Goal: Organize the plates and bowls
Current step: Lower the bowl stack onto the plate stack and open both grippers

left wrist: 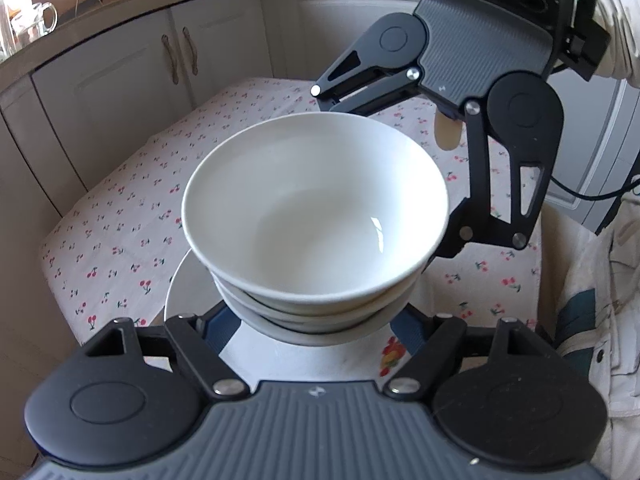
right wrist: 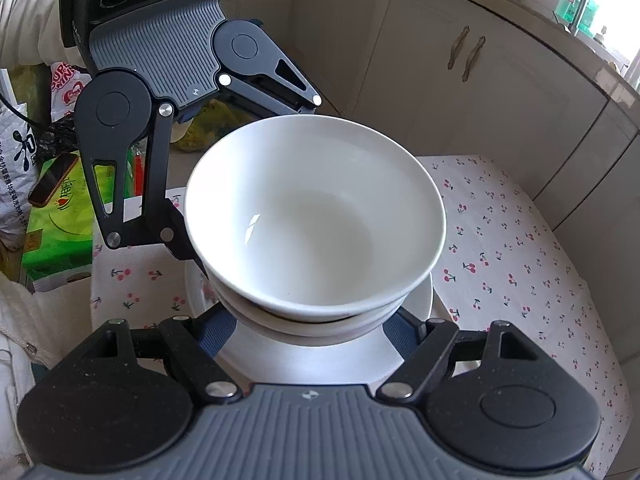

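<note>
Both tools, the left tool (left wrist: 316, 320) and the right tool (right wrist: 312, 320), spread wide, flank the stacked bowls (left wrist: 316, 216) at 6 and 12 o'clock; contact is hidden. Open bench (left wrist: 120, 220) lies at 9; only the right view shows a green box (right wrist: 52, 232).

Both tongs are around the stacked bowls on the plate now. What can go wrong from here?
The top bowl sits off-centre on the bowl beneath, so it may slide if the stack tilts. The left tongs and right tongs straddle the stack from opposite sides; uneven motion could tip it. The plate below may get dragged.
</note>
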The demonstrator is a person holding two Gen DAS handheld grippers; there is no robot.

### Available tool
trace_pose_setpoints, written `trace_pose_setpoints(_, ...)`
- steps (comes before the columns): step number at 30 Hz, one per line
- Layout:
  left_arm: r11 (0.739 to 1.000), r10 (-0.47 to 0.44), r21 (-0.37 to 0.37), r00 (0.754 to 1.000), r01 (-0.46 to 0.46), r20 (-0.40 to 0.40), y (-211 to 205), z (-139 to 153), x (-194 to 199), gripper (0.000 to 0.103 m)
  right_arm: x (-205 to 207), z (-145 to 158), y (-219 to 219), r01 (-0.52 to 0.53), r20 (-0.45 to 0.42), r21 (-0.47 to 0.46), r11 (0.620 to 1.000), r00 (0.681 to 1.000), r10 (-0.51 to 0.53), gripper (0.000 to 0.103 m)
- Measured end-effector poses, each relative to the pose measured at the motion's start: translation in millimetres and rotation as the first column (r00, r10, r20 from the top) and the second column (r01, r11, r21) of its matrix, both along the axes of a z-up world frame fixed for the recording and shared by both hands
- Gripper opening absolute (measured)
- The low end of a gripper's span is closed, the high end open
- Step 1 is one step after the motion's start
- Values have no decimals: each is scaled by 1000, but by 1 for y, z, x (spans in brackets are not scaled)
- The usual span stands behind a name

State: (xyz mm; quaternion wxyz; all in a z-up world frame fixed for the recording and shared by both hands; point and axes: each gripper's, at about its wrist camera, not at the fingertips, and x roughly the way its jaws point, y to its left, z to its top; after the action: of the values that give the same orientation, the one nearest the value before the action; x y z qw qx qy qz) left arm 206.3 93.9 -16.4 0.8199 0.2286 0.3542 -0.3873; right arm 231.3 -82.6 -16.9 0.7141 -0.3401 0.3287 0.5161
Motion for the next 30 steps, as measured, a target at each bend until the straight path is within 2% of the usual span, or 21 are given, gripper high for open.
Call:
trace_pose_setpoints(10, 999, 28, -23, 999, -28, -22, 10, -8, 12, 80, 17, -9, 9, 37, -29, 5, 999, 999, -37, 83)
trace_pose_setpoints(30, 996, 58, -60, 996, -62, -66, 18, -15, 19, 80, 23, -14, 11, 85, -59, 8, 996, 995, -85, 84)
